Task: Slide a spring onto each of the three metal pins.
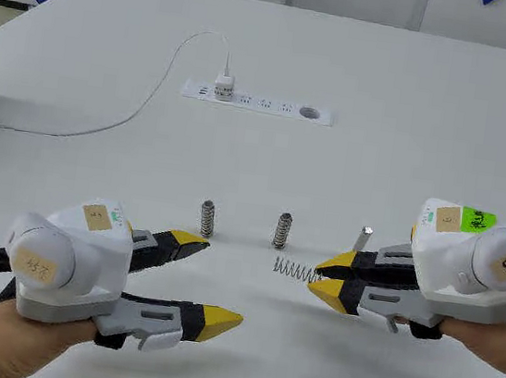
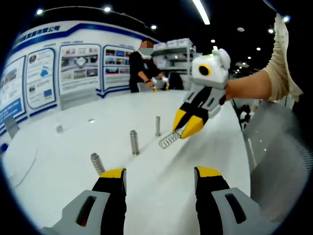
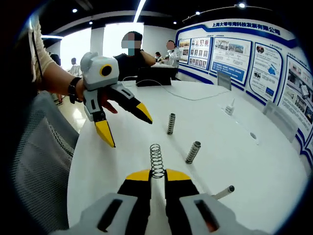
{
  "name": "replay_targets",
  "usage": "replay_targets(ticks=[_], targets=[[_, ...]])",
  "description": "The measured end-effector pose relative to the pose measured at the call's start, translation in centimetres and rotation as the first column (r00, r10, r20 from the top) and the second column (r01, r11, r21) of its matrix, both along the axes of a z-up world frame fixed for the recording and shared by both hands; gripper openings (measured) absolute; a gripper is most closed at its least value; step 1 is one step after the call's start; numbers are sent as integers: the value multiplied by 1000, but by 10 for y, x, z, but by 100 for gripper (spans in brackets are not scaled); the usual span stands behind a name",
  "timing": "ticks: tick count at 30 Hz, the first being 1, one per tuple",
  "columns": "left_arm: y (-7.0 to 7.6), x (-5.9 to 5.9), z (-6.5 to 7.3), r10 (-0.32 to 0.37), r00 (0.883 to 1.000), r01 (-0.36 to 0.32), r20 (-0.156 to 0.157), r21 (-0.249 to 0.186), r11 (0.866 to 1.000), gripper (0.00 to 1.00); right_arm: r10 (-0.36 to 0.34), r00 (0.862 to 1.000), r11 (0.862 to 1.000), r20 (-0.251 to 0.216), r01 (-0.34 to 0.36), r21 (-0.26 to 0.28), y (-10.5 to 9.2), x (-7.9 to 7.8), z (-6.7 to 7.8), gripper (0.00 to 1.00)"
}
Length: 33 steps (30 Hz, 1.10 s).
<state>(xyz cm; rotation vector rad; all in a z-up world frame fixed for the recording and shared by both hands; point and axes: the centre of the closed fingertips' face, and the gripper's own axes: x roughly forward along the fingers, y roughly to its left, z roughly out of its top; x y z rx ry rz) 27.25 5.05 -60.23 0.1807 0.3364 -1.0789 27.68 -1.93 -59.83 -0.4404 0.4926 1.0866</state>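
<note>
Your right gripper (image 1: 318, 277) was clamped on one end of a loose spring (image 1: 294, 269), with its yellow-tipped jaws drawn close together on the coils. The rest of the spring stuck out past the tips, roughly level and low over the white table (image 1: 387, 95), and pointed toward your left side. I could not tell whether its free end touched the tabletop.

Your left gripper (image 1: 220, 280) held nothing. Its jaws stood wide apart, and it hovered over the near part of the table with its tips aimed toward the right gripper, well apart from it.

Three pins stood upright in a row on the table beyond the grippers. The left pin (image 1: 207, 218) and the middle pin (image 1: 283, 231) each already had a spring seated on it, with the coils covering most of the shaft. The third pin (image 1: 362, 238), at the right end of the row, was bare metal and stood just behind the jaws of your right gripper. The held spring lay in front of the middle pin and below it in the head view, not yet on any pin.

Farther back, a white power strip (image 1: 257, 102) lay flat on the table with a plug (image 1: 224, 84) in it, and a thin white cable (image 1: 160, 84) ran off to the left.
</note>
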Motion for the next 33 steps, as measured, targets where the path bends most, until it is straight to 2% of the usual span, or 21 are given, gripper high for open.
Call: replay_targets(ticks=[12,20,23,33], targets=[[-10,-2,4,-46,999,45,26,13,999,46,66,998,998,8,-66,-5,21,-9,5,11],[-17,-8,5,-91,995,90,45,23,996,38,105,994,994,6,-105,-21,28,-15,5,11],[-20,-11,6,-106,993,106,41,18,994,35,120,993,992,3,-120,-25,30,-18,5,11],[-26,-22,1,-167,985,165,50,47,985,22,171,985,984,-22,-172,-49,32,-29,2,11]])
